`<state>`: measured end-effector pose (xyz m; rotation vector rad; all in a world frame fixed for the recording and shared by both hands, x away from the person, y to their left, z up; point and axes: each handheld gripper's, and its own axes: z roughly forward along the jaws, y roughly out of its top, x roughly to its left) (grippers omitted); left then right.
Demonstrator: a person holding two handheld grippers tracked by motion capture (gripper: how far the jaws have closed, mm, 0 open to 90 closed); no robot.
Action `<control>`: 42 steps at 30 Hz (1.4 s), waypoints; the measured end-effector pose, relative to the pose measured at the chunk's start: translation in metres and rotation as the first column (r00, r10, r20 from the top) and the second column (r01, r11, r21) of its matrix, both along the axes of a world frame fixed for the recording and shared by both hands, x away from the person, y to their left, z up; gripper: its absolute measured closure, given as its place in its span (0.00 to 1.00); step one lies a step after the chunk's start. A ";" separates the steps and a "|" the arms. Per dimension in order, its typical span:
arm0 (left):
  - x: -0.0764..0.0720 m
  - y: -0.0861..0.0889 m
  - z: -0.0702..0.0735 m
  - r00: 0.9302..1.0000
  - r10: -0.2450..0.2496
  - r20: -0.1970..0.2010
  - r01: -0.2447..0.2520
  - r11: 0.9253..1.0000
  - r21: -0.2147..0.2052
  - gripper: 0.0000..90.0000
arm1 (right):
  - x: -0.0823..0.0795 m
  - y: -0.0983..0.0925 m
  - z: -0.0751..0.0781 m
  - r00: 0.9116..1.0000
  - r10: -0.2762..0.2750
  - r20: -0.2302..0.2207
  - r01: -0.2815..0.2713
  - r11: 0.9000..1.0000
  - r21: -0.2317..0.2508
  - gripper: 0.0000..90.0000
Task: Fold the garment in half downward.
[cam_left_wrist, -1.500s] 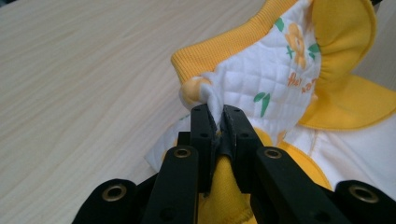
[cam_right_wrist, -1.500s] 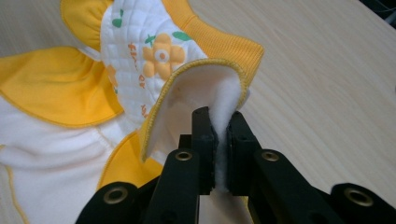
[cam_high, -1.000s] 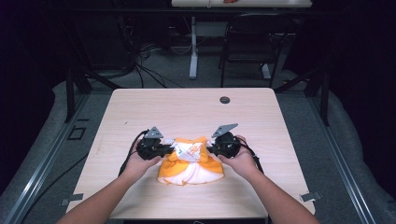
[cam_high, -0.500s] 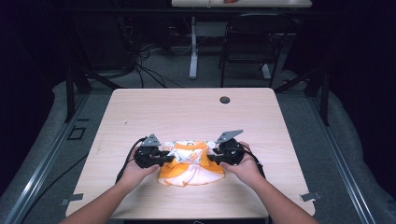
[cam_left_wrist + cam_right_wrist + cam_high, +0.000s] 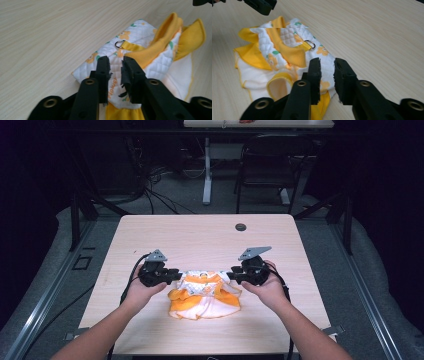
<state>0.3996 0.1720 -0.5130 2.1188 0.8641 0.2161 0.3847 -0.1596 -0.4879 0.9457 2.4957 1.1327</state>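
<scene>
Garment: small quilted pet outfit (image 5: 202, 292), white with orange flowers and yellow trim, lying bunched on the near half of the pale wooden surface (image 5: 200, 235); a metal ring (image 5: 119, 44) sits on its back strap
Left gripper: left gripper (image 5: 172, 276) at the garment's left end; jaws a little apart over the quilted edge in the left gripper view, fabric between them, not clearly clamped
Right gripper: right gripper (image 5: 234, 274) at the opposite end; jaws likewise slightly spread above the white hem in the right gripper view
Key relation: the garment's long axis runs left to right between the two grippers, each end just ahead of its own jaws; neither hand is plainly nearer
Change: against a second ago, both grippers have drawn back toward the person, and the garment lies flatter and wider
Elsewhere: a dark round grommet (image 5: 240, 227) at the far edge, well apart
</scene>
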 end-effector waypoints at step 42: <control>-0.078 -0.015 -0.052 0.984 -0.171 -0.052 0.170 0.985 -0.019 0.90 | -0.058 0.037 -0.054 0.984 0.154 -0.091 -0.156 0.988 -0.018 0.83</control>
